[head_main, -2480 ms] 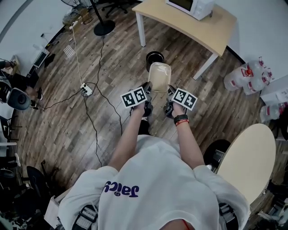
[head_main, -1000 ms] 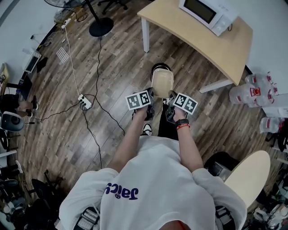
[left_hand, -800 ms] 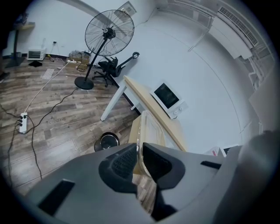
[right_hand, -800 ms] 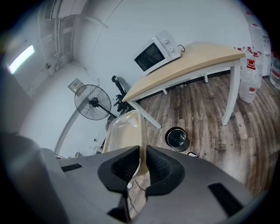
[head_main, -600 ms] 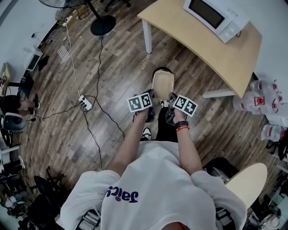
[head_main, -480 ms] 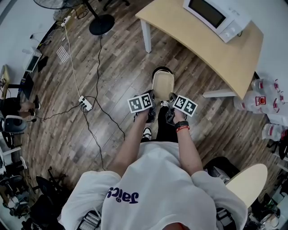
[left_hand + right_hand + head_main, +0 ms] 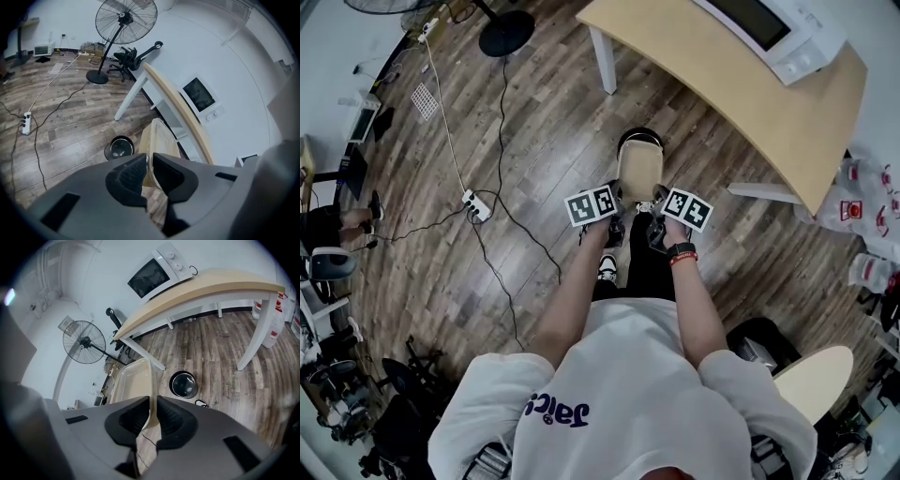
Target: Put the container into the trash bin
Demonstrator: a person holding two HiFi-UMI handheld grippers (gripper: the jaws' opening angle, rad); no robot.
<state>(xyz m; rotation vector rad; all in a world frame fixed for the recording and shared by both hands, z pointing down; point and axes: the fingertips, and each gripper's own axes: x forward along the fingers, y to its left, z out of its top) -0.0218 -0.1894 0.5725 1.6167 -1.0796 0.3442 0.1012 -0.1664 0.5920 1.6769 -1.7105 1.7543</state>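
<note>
1. A person in a white T-shirt [image 7: 628, 394] stands on a dark wood-plank floor [image 7: 534, 141], carrying a translucent beige rectangular plastic container [image 7: 639, 171] between two hand-held grippers.
2. The left gripper [image 7: 614, 194] has its jaws clamped on the container's left rim, with the thin wall pinched between the dark pads.
3. The right gripper [image 7: 659, 195] is closed in the same way on the opposite rim.
4. The container hangs in the air above the floor. In the head view it overlaps a small round black trash bin [image 7: 638, 137], whose far rim shows beyond it.
5. The bin stands on the floor near a light wooden table with white legs [image 7: 741, 75], which bears a white microwave oven [image 7: 783, 33].
</note>
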